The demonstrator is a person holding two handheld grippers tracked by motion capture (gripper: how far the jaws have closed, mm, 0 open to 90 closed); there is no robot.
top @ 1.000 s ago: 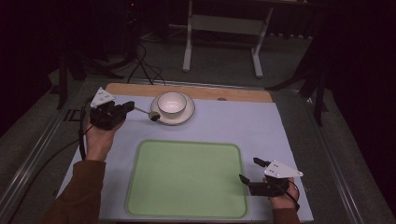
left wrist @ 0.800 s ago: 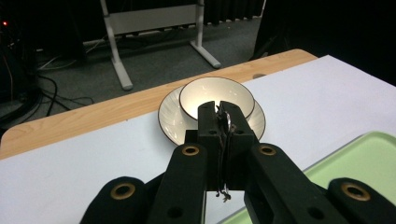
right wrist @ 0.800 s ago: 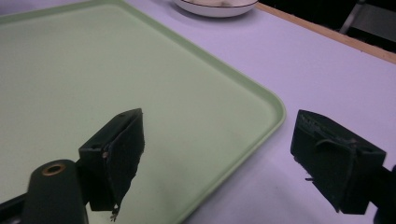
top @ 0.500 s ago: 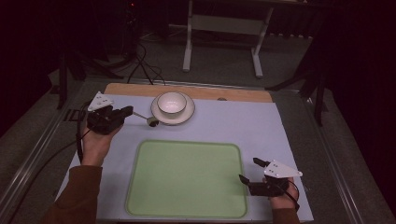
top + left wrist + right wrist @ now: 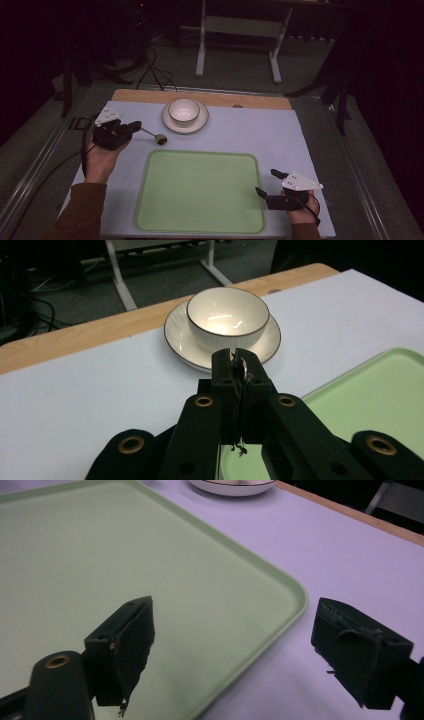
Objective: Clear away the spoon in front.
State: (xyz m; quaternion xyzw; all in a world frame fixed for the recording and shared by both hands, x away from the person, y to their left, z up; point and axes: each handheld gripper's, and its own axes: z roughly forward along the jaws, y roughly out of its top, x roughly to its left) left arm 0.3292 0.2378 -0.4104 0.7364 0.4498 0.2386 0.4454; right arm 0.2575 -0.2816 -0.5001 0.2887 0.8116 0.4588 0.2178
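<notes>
A wooden table (image 5: 250,100) is showing as a bare strip along the upper middle of the frame. A pale lilac sheet (image 5: 280,135) is covering most of it. A green tray (image 5: 200,192) is lying on the sheet at lower centre, and a white saucer (image 5: 170,122) is sitting at upper centre.

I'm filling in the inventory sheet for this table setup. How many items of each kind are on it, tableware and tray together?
bowl: 1
saucer: 1
spoon, held in the left gripper: 1
green tray: 1
Total: 4
</notes>
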